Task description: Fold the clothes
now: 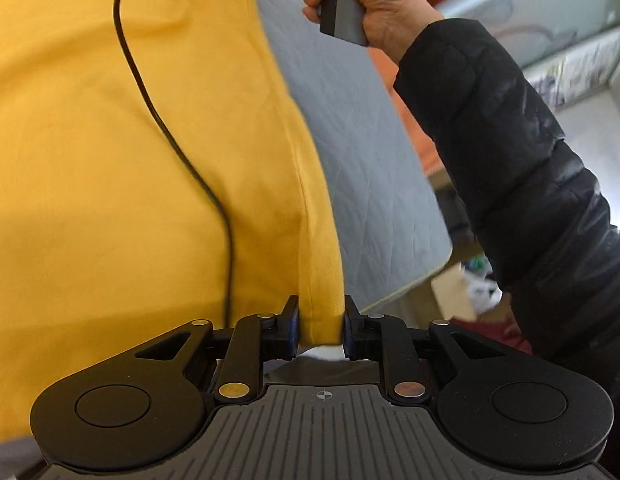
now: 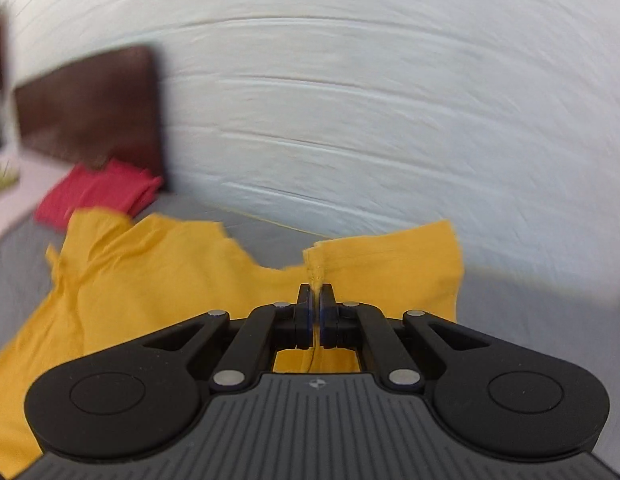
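Observation:
A yellow garment (image 1: 110, 160) fills the left of the left wrist view, with a black cable (image 1: 158, 120) running across it. Its hemmed edge hangs between the parted jaws of my left gripper (image 1: 321, 326), which do not clamp it. In the right wrist view the same yellow garment (image 2: 170, 272) spreads over a grey bed cover (image 2: 262, 224). My right gripper (image 2: 316, 292) is shut on a seam at the garment's near edge. A hand (image 1: 373, 4) grips the grey handle (image 1: 341, 12) of the right gripper at the top of the left wrist view.
A grey quilted cover (image 1: 361, 152) lies behind the garment, and a black padded sleeve (image 1: 529, 180) crosses the right side. A folded red cloth (image 2: 98, 192) sits by a dark brown headboard (image 2: 90, 108). A white wall (image 2: 389, 120) stands behind the bed.

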